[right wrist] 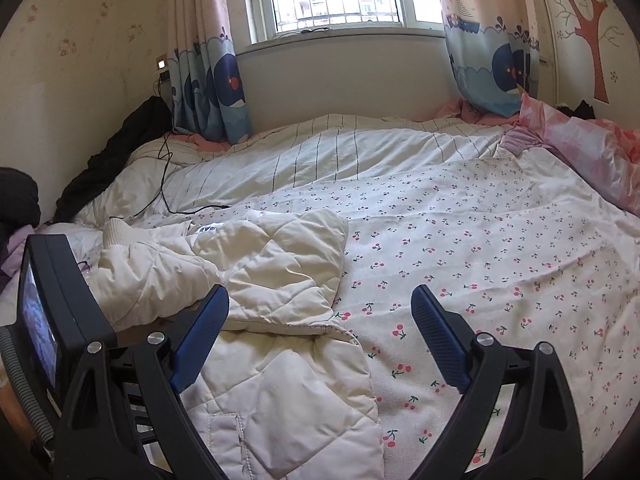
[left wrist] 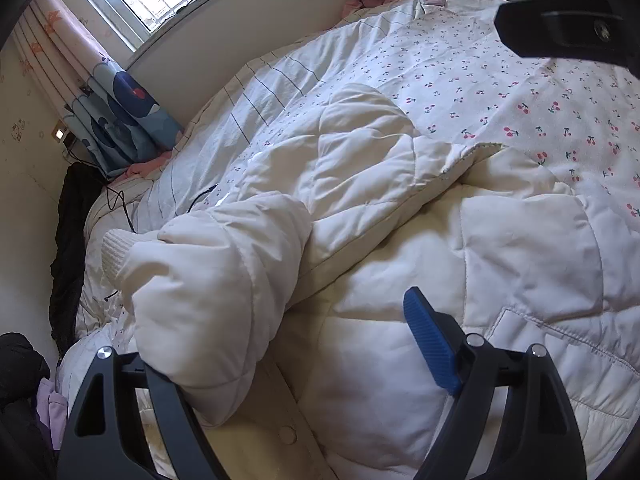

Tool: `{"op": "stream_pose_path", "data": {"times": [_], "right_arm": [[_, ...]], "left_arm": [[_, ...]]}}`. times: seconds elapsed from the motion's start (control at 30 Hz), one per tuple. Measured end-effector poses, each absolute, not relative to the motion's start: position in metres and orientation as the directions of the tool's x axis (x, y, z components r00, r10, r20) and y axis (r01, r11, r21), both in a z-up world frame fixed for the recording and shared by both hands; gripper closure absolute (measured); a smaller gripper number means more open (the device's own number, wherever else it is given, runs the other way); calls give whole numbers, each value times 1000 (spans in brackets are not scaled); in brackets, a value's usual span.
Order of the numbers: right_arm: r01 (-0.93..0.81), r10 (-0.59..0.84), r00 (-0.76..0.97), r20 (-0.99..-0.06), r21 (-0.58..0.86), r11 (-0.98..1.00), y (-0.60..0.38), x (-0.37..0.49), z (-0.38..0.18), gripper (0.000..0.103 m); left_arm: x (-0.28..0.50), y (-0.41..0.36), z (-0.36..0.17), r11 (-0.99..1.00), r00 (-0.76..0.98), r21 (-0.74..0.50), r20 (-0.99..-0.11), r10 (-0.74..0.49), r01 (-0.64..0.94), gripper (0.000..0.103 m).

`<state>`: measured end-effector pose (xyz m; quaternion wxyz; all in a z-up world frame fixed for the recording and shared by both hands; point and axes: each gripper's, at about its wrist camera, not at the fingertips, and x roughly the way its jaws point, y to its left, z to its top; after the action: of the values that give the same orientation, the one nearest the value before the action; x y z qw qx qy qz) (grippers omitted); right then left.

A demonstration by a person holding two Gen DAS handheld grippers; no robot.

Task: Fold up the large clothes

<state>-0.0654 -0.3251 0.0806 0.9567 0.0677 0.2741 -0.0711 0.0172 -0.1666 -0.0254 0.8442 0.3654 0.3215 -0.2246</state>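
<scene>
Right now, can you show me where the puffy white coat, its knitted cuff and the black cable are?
puffy white coat (right wrist: pixel 280 264): right wrist view, on its quilted panel.
knitted cuff (left wrist: pixel 116 250): left wrist view, on the ribbed sleeve end.
black cable (right wrist: pixel 164 184): right wrist view, on the stretch crossing the striped bedding.

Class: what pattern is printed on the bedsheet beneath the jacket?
Small red cherries on white bedsheet, clearest in the right wrist view.

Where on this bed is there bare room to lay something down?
Free: the cherry-print sheet right of the cream jacket, up to the pink bedding. Crowded: the left side, with the jacket's sleeve, black cable and dark clothes.
</scene>
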Motion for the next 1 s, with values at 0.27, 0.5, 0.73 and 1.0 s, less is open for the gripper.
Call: {"op": "stream_pose_path", "data": {"times": [0.27, 0.5, 0.73, 1.0], "right_arm": [[191, -128, 832, -540, 62, 980, -326, -64, 79, 14], [270, -247, 797, -551, -42, 962, -341, -66, 79, 14], [296, -294, 775, -559, -89, 951, -350, -65, 78, 12], [267, -231, 778, -584, -25, 963, -354, -63, 78, 11]], "left_arm": [[11, -175, -30, 551, 800, 654, -599, -42, 518, 22], [3, -196, -25, 338, 788, 721, -602, -125, 605, 22], [-11, -198, -77, -188, 847, 835, -532, -29, 518, 22], [-23, -178, -68, -309, 886, 845, -464, -17, 437, 21]]}}
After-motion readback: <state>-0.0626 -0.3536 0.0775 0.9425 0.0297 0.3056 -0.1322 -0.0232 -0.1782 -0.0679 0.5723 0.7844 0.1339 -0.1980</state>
